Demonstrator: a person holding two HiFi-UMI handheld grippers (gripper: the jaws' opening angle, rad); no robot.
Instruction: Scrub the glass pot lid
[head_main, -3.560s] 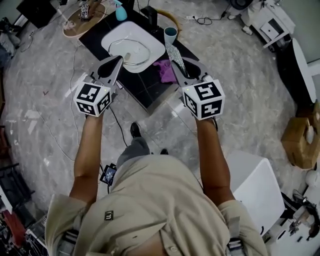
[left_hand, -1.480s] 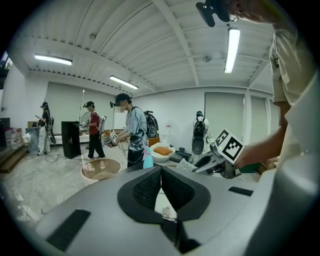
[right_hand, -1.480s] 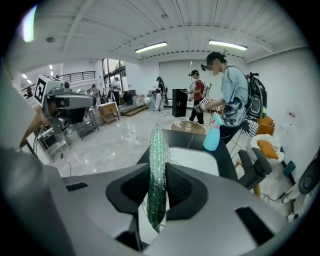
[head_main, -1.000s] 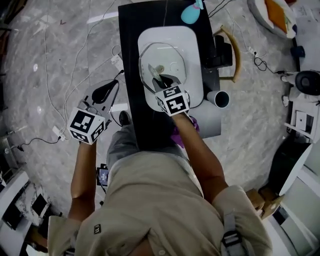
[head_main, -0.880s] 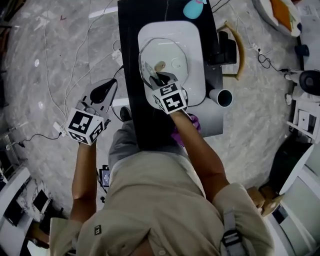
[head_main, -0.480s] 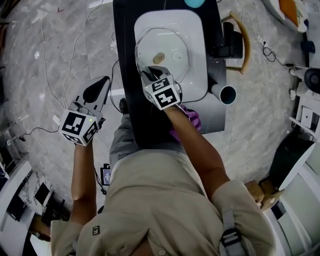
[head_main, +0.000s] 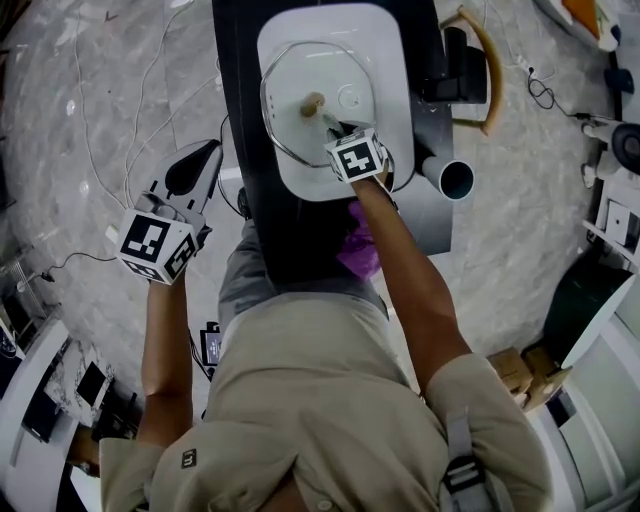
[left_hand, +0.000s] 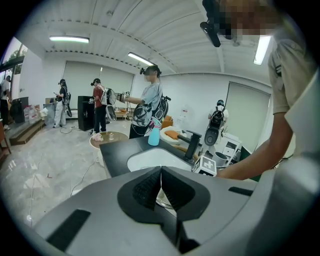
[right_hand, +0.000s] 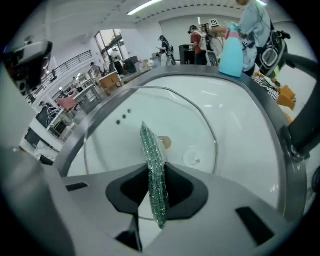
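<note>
The right gripper (head_main: 338, 128), clamped on a glittery green scouring pad (right_hand: 154, 165), had swept from the left of the sink (head_main: 392, 60) toward its right, across the glass pot lid (head_main: 290, 115) lying in it. Scrubbing seemed under way. The left gripper (head_main: 200, 158), closed and empty, hung left of the sink.

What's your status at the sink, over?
Right gripper shut on green scrub pad, over glass pot lid lying in white sink. Left gripper shut, empty, off to the side. Nothing in the way.

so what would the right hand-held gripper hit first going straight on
The scrub pad held in the right hand-held gripper would probably meet the glass lid first, near its knob; depth is unclear.
</note>
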